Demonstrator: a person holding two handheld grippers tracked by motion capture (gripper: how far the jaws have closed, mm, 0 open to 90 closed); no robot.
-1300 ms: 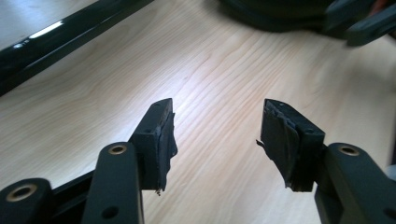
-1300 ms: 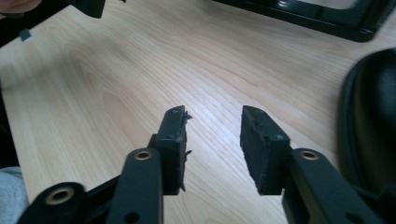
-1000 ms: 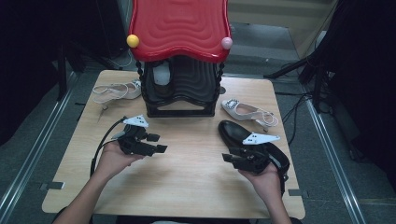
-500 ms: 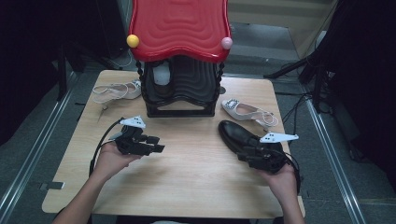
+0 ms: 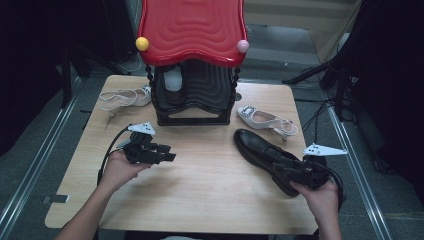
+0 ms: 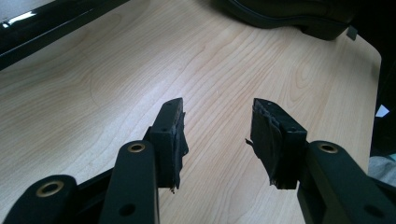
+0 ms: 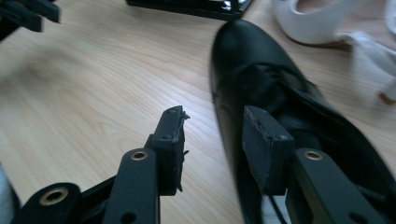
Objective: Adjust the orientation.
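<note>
Black shoe (image 7: 280, 93) lies under the right gripper's (image 7: 212, 140) parted jaws.

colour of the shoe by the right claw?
Black, a glossy leather lace-up shoe; clearest in the right gripper view.

1. Light wooden table (image 5: 200, 190), rectangular with rounded corners.
2. Black ribbed shoe rack with a glossy red wavy top (image 5: 192, 30), at the table's far edge; yellow ball (image 5: 142, 43) and pink ball (image 5: 243, 46) at its front corners.
3. White strappy sandal (image 5: 120, 97), left of the rack.
4. White heeled sandal (image 5: 265, 119), right of the rack.
</note>
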